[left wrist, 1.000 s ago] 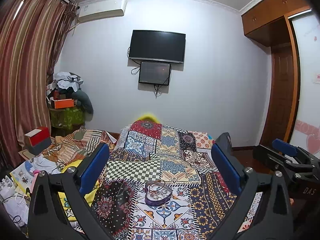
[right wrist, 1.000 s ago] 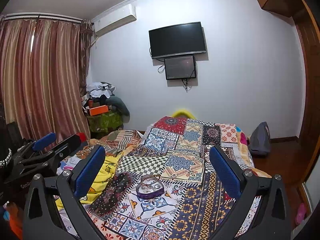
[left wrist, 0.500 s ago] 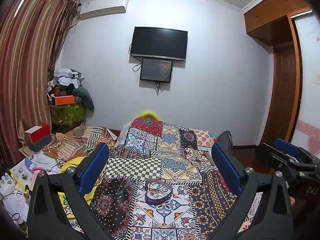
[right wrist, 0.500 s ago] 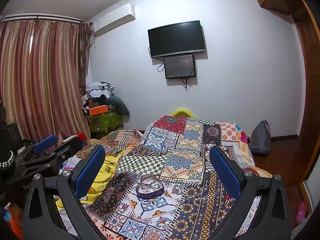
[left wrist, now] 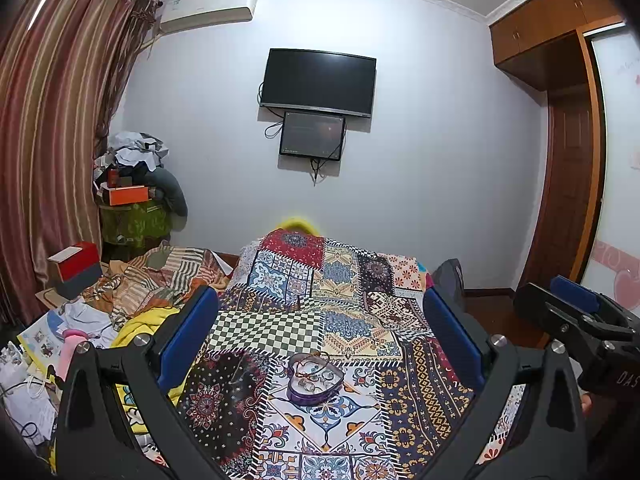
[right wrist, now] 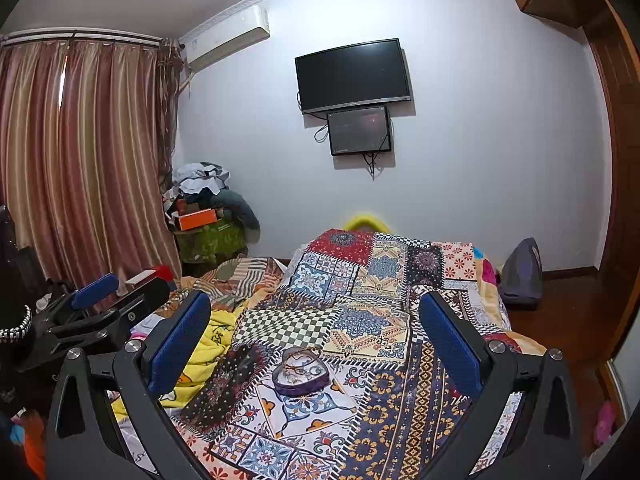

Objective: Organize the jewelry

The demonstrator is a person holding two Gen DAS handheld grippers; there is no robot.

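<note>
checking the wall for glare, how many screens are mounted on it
2: a large dark TV high on the far wall, and a smaller screen directly below it, with cables hanging from both. None seems hidden.

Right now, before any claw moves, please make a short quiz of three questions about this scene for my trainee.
1. True or false: the left claw is shut on a bracelet.
2. What shape is the purple jewelry tray on the patchwork quilt?
3. The tray is: A) empty B) holding jewelry C) covered by a lid.

Key: 1 false, both it and the right claw are open and hold nothing; 2 heart; 3 B.
</note>
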